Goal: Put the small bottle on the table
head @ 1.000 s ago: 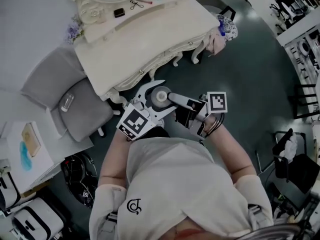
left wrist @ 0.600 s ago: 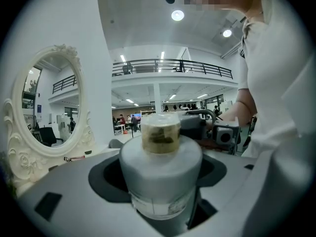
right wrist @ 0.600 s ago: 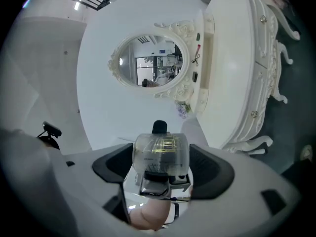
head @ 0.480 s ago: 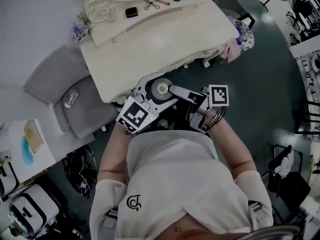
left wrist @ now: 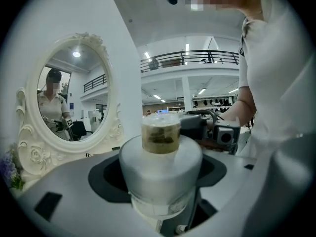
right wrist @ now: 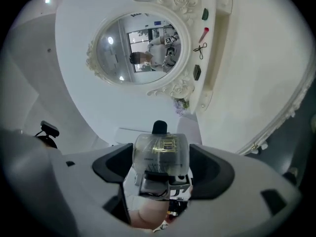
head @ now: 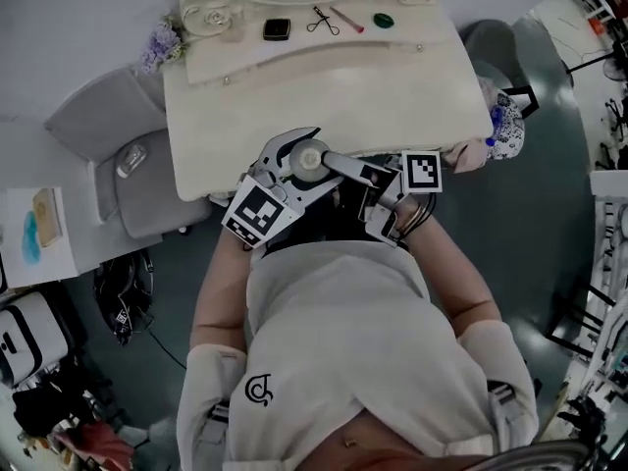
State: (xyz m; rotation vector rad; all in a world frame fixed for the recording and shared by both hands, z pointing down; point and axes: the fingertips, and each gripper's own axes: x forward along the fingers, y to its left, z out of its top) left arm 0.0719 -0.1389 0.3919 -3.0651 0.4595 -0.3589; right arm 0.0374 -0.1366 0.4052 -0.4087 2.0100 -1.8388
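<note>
A small white bottle [head: 314,157] with a clear cap [left wrist: 161,135] is held just over the front edge of the white dressing table [head: 392,96]. My left gripper [head: 304,164] is shut on its round body [left wrist: 160,169], which fills the wide gap between the jaws. From the right, my right gripper [head: 336,164] reaches in. The right gripper view shows its pads [right wrist: 210,168] against both sides of the clear cap [right wrist: 160,152]. The left gripper view shows the right gripper [left wrist: 207,131] behind the cap.
The oval mirror [right wrist: 138,43] stands at the table's back. On the shelf lie a black compact [head: 277,29], scissors [head: 322,20] and a green item [head: 383,19]. A grey chair [head: 147,199] stands left, with flowers [head: 160,45] beyond it. A patterned bag [head: 505,130] hangs right.
The person has stepped up to the table. Both grippers and the bottle have come from in front of the table to its front edge. The grips look unchanged.
</note>
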